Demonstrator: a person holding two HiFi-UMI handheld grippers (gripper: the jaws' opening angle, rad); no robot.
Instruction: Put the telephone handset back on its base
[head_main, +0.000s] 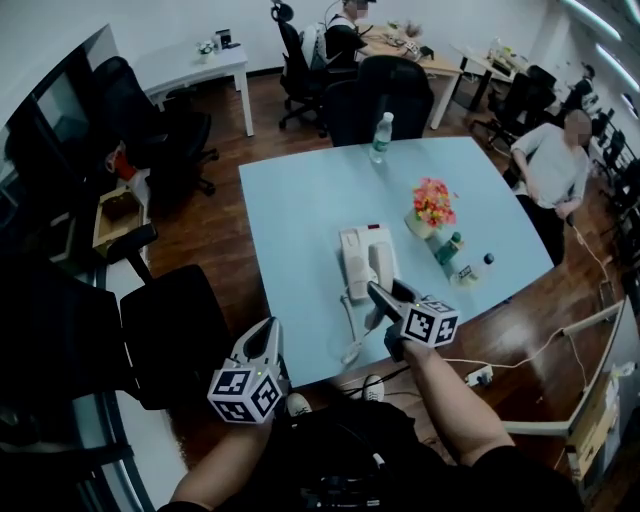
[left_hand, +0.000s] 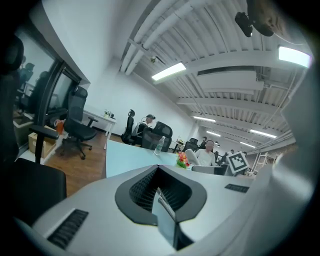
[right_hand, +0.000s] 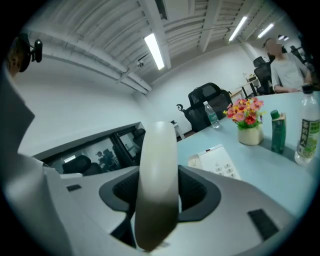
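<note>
The white telephone base (head_main: 354, 252) lies on the light-blue table (head_main: 300, 200), near its front edge. My right gripper (head_main: 380, 293) is shut on the white handset (right_hand: 157, 185), which stands up between the jaws just right of the base (right_hand: 216, 161). In the head view the handset (head_main: 384, 264) is over the base's right side; I cannot tell whether they touch. A coiled cord (head_main: 350, 322) trails off the table's front edge. My left gripper (head_main: 266, 338) hangs off the table's front left corner, jaws together with nothing in them (left_hand: 158, 172).
On the table stand a pot of flowers (head_main: 433, 205), a water bottle (head_main: 380, 137), a green bottle (head_main: 450, 246) and a small bottle (head_main: 464, 272). Black office chairs (head_main: 170, 325) stand to the left and behind. A person (head_main: 550, 165) stands at the right. A power strip (head_main: 478, 376) lies on the floor.
</note>
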